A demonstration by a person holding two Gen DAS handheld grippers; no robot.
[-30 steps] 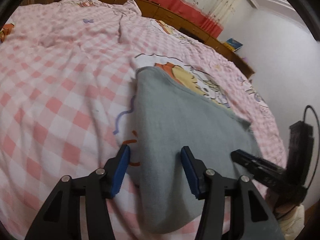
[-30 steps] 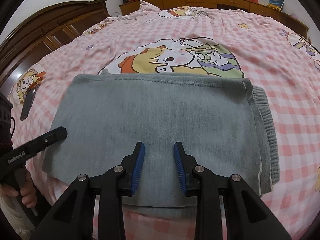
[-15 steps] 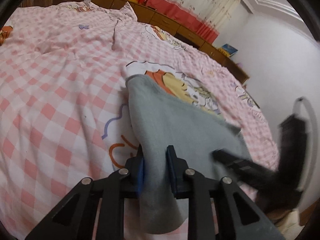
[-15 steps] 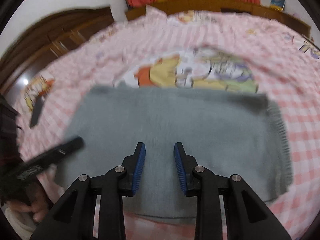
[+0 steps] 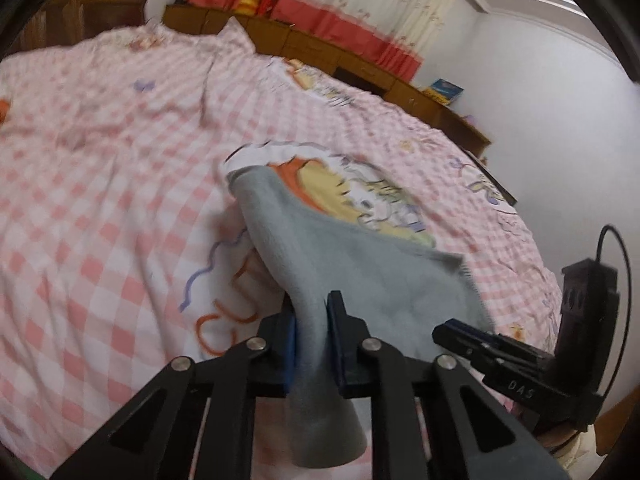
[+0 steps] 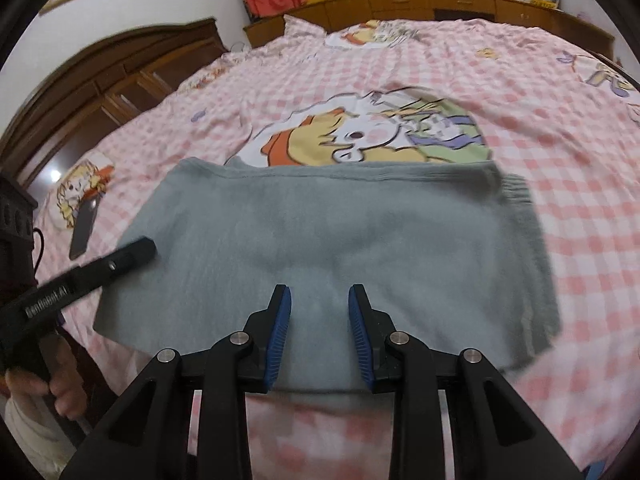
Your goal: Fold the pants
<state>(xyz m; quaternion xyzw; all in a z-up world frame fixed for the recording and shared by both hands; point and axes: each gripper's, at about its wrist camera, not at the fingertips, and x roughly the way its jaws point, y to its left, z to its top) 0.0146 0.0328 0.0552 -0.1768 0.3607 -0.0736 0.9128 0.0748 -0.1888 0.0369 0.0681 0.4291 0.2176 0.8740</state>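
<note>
Grey pants (image 6: 328,248), already folded to a rectangle, need another fold: left tool (image 5: 312,320) closing, pinching their edge; right tool (image 6: 318,320) half-spread, above them.

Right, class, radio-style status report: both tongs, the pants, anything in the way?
Left tongs closing, pinching grey pants edge. Right tongs open above pants, gripping nothing. Dark phone lying left of pants, clear.

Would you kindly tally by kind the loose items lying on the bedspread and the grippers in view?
Grey pants: 1
Dark phone: 1
Grippers: 2, left gripper closing on the pants, right gripper above them
Total: 4
</note>
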